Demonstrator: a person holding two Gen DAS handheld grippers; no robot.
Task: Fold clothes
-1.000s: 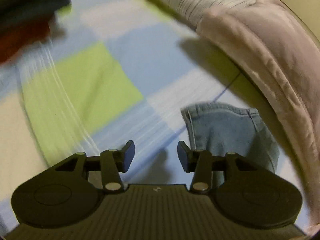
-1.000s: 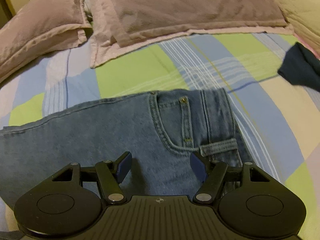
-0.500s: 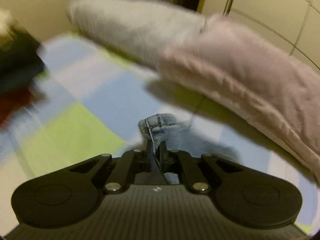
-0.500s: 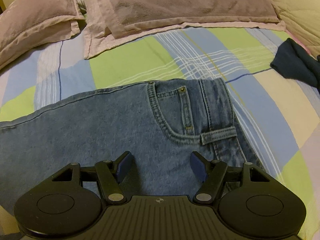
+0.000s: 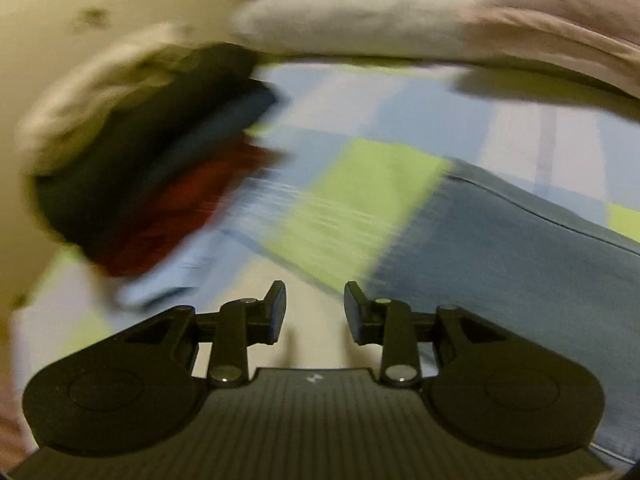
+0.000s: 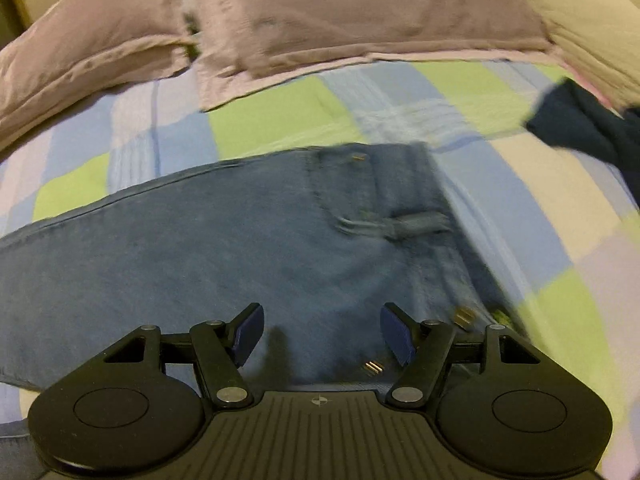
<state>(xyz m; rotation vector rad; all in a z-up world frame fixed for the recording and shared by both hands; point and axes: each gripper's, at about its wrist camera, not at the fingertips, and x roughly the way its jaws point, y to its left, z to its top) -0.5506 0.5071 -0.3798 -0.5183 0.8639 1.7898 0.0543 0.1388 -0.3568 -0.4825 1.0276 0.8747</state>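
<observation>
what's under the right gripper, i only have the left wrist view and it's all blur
Observer: The right gripper hangs open over the waist end of the jeans, nothing between its pads.
Operator: any other clothes near it
Observer: A dark navy garment lies on the checked bedsheet, off to the picture's right.
Operator: what's behind the jeans
Observer: Two mauve pillows at the head of the bed.

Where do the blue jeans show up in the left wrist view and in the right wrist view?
Left wrist: jeans fill the lower right, beside the gripper's right finger.
Right wrist: jeans span the middle, left edge to right of centre.
Shared landmark: the checked bedsheet.
</observation>
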